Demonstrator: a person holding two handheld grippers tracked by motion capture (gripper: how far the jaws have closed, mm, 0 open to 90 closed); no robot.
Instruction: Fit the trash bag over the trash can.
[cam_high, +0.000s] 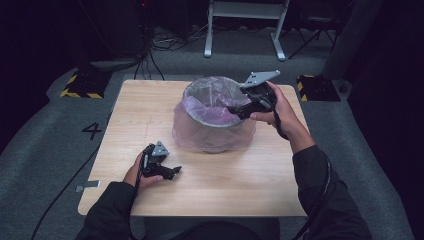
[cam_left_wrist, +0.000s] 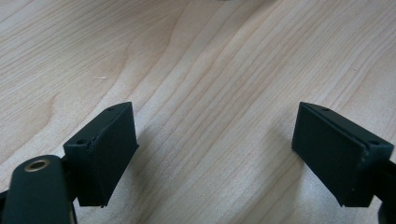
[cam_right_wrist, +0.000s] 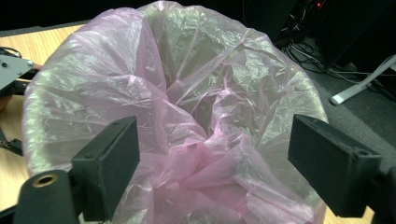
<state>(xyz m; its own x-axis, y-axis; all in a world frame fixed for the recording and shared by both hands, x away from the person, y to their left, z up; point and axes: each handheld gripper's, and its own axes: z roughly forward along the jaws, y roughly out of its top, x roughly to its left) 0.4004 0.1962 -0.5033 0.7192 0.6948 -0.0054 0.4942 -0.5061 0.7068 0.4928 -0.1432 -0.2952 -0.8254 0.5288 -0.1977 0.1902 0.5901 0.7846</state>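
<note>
Your work surface is a light wooden table (cam_high: 150, 110) on grey carpet, with dark surroundings, cables and a white frame beyond its far edge. The bin (cam_high: 214, 114) stands upright near the middle of the far edge, mouth up, its long axis vertical. A pink plastic bag (cam_right_wrist: 196, 140) lines it, draped over the rim and down the outside, crumpled loosely inside. Your right gripper (cam_high: 235, 109) sits over the bin's rim on the right, jaws spread, nothing pinched. Your left gripper (cam_high: 172, 172) rests toward the near left corner, jaws spread over bare wood.
</note>
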